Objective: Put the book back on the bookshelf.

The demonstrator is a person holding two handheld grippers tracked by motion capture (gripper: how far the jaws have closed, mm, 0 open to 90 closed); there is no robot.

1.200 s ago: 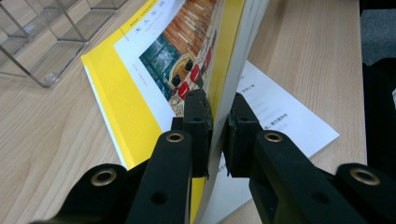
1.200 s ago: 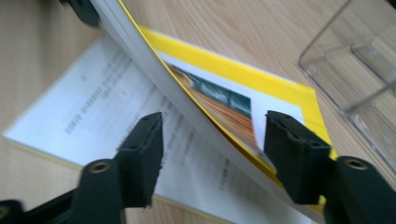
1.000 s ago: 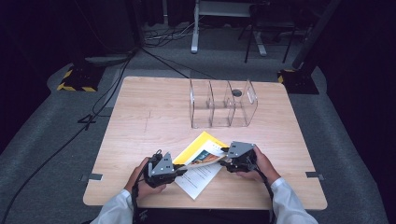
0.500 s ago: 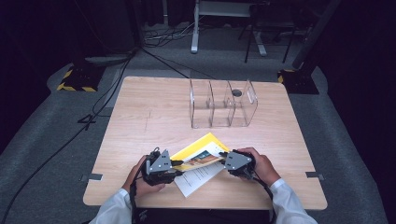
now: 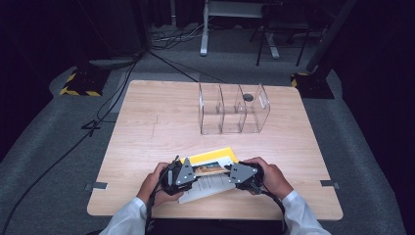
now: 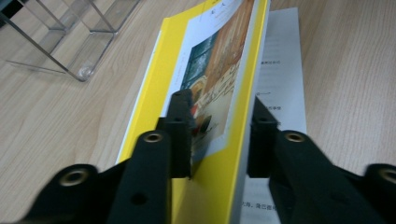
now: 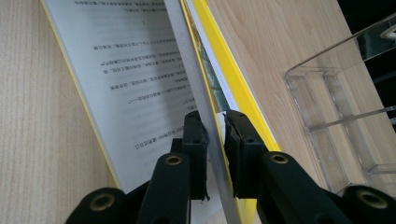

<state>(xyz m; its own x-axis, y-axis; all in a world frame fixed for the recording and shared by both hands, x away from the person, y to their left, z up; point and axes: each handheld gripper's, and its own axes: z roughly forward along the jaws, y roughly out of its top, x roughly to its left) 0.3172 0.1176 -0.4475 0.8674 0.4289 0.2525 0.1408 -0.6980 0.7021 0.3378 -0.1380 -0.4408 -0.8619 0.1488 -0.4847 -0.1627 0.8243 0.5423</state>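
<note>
Near the table's [image 5: 147, 127] front edge, the yellow book [image 6: 205, 84] is pinched at both ends, left gripper [image 6: 219, 140] and right gripper [image 7: 215, 140] having just closed on it; uneven lifting could let loose pages [image 7: 130, 70] flop or the book slip.

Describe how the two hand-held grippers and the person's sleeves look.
Both the left gripper and the right gripper are black, each topped by a grey three-cornered plate. Up close, their jaws are flat black bars with brass-coloured rivets. A black cable trails from each. The person wears white sleeves.
</note>
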